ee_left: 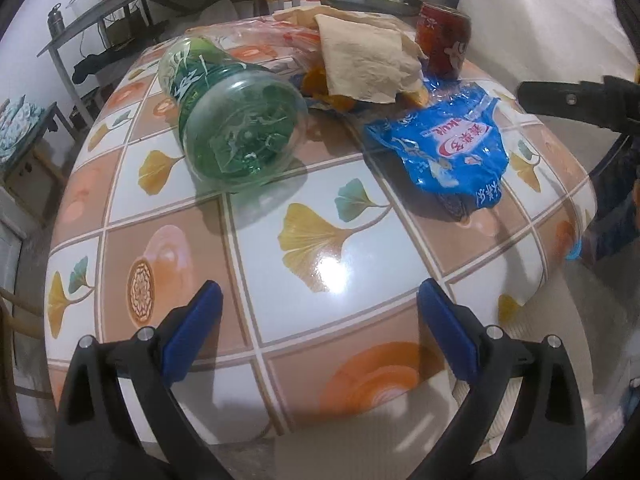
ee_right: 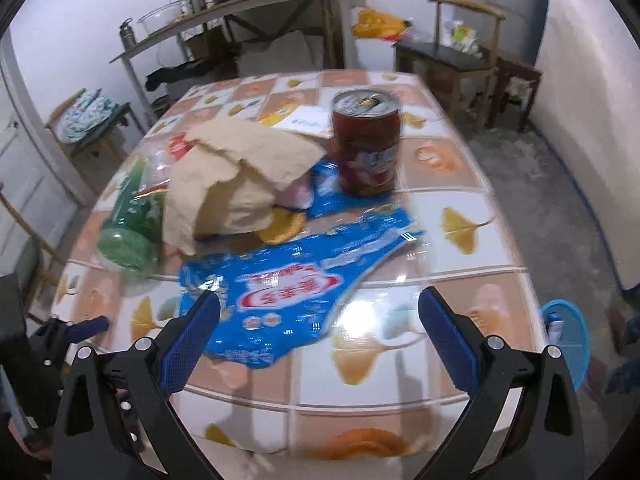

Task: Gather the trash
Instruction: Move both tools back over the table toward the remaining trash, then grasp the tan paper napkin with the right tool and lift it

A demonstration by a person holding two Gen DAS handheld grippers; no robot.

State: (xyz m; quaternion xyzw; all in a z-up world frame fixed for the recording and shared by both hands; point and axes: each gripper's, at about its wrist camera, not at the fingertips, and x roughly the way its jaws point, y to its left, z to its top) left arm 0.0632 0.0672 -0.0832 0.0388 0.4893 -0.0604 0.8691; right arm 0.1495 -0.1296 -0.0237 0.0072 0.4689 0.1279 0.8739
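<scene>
**Trash collection: nothing lifted, all items on table**

Left gripper [ee_left: 318, 308]: jaws spread wide, nothing between them. It hangs over the near edge of the table [ee_left: 192, 248], pointing toward the bottle [ee_left: 236, 120], well short of it.

Right gripper [ee_right: 318, 320]: jaws likewise wide apart and holding nothing. Its left finger overlaps the near corner of the blue wrapper [ee_right: 296, 280] in the right wrist view; contact cannot be confirmed.

Items found on the table:
- Bottle, green, lying on its side with its base toward the left camera.
- Crumpled brown paper [ee_left: 368, 60], heaped just beside the bottle and partly covering other scraps.
- Something orange [ee_right: 282, 224], showing under the paper's edge; kind not determinable.
- Blue wrapper, flat, lying between the paper and the near edge.
- Red can [ee_right: 366, 144], upright, top opened, behind the wrapper.

A blue basket [ee_right: 568, 340] shows low beside the table's right edge in the right wrist view, something inside it that cannot be identified. Whether it is the intended bin is a judgement only.

Assessment: task appears at or near its start. Every visible item remains to be picked up. The wrapper is nearest the right gripper, the bottle nearest the left.
</scene>
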